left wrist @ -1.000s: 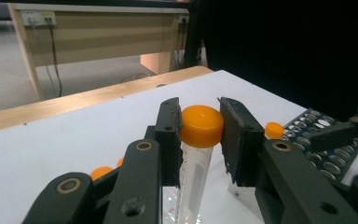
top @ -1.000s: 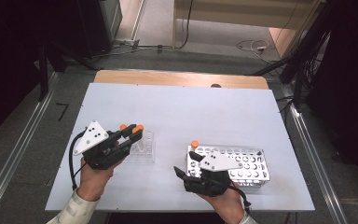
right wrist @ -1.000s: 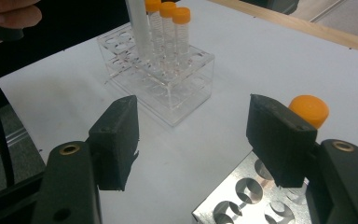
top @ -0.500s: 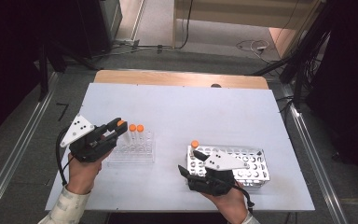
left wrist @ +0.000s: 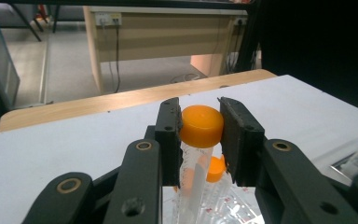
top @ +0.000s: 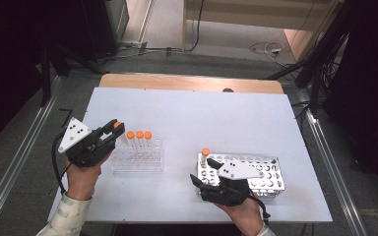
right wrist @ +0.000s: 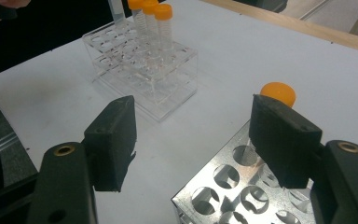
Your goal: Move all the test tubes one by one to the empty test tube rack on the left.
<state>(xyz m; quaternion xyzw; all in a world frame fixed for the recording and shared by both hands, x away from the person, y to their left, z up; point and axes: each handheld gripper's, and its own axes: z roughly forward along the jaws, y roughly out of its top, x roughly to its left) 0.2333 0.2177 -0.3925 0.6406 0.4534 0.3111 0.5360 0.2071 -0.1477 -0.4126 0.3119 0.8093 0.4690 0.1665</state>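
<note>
- An orange-capped clear tube [left wrist: 199, 135] is standing upright at the left end of the clear rack [top: 137, 158], its cap pinched between black fingers [left wrist: 169, 135]
- Two more capped tubes [top: 143, 142] are standing beside it in that rack

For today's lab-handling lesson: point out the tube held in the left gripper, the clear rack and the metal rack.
held tube [left wrist: 200, 125], left gripper view, on its orange cap.
clear rack [top: 137, 161], high view, on its front wall.
metal rack [top: 269, 178], high view, on its perforated top.
</note>
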